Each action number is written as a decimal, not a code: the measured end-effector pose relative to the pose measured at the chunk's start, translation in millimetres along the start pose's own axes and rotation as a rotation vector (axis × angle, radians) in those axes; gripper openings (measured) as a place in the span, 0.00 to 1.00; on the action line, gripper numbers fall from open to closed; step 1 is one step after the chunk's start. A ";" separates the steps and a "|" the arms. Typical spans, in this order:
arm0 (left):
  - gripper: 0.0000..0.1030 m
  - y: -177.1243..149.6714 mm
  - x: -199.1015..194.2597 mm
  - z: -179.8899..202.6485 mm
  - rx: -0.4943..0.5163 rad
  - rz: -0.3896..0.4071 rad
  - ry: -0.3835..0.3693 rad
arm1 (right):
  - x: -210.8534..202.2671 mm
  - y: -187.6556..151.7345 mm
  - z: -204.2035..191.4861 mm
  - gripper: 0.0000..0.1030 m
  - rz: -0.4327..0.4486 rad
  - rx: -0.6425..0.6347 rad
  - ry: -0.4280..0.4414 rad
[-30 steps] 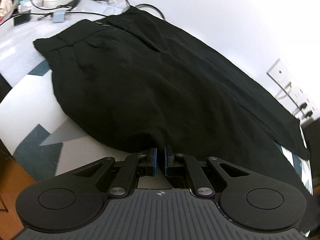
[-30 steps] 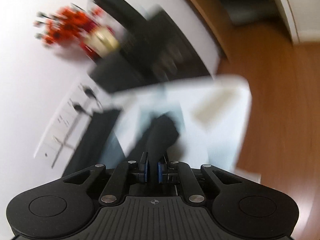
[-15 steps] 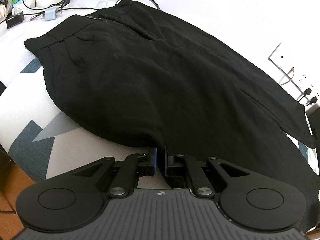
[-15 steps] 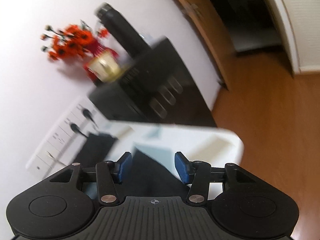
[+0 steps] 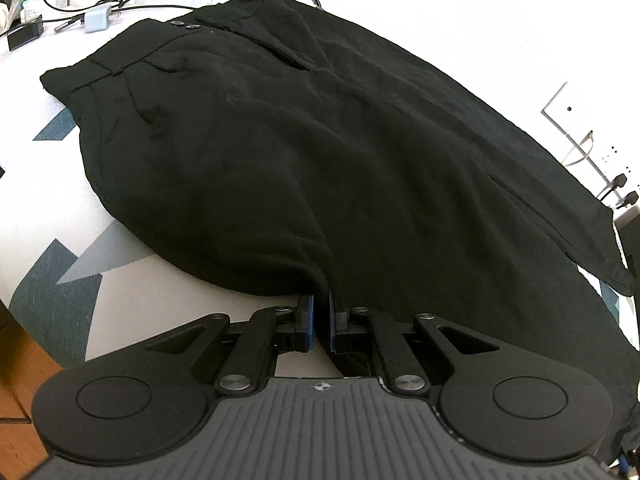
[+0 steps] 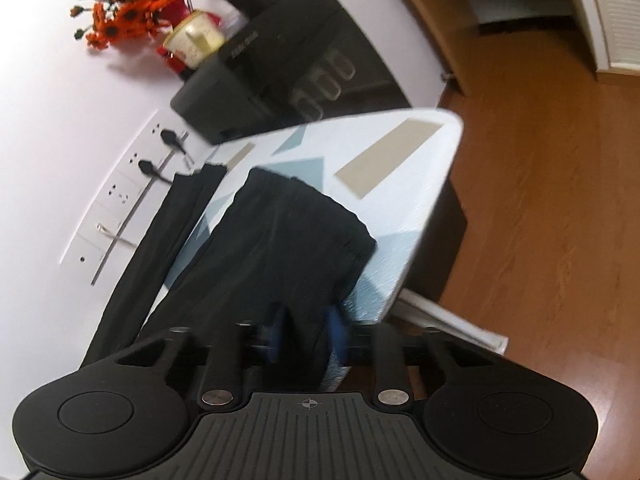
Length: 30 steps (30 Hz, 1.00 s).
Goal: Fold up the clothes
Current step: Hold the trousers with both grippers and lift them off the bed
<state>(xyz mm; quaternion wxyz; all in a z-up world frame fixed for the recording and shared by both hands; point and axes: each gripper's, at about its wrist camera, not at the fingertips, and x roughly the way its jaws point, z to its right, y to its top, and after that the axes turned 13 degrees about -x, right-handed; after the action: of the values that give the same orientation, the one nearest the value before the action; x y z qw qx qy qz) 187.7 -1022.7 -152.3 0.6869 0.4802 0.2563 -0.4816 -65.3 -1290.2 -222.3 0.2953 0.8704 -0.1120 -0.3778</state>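
Black trousers (image 5: 320,140) lie spread across a white patterned table (image 5: 48,200), waistband at the far left. My left gripper (image 5: 319,312) is shut on the near edge of the fabric, low over the table. In the right wrist view the trouser leg (image 6: 288,232) runs toward the table's (image 6: 400,152) narrow end. My right gripper (image 6: 306,332) is closing on a bunch of this leg's fabric, which fills the gap between its blurred blue pads (image 6: 335,334). A second strip of leg (image 6: 172,220) lies along the wall side.
Cables and a small charger (image 5: 96,20) lie beyond the waistband. Wall sockets (image 6: 160,152) with plugs sit behind the table. A black appliance (image 6: 280,60) and orange flowers (image 6: 128,12) stand past the table's end. Wooden floor (image 6: 540,200) lies to the right.
My right gripper opened wide, sank toward the table and closed around the trouser leg. My left gripper stayed shut on the near edge.
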 end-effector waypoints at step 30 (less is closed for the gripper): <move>0.08 0.7 8.5 -6.4 -0.010 -0.028 -0.029 | -15.3 -34.4 3.0 0.29 -0.033 0.257 0.091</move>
<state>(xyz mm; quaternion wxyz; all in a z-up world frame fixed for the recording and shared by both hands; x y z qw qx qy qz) 192.5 -1020.4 -161.5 0.6861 0.4660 0.2556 -0.4968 -78.9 -1257.6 -235.5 0.1800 0.9190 -0.1316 -0.3251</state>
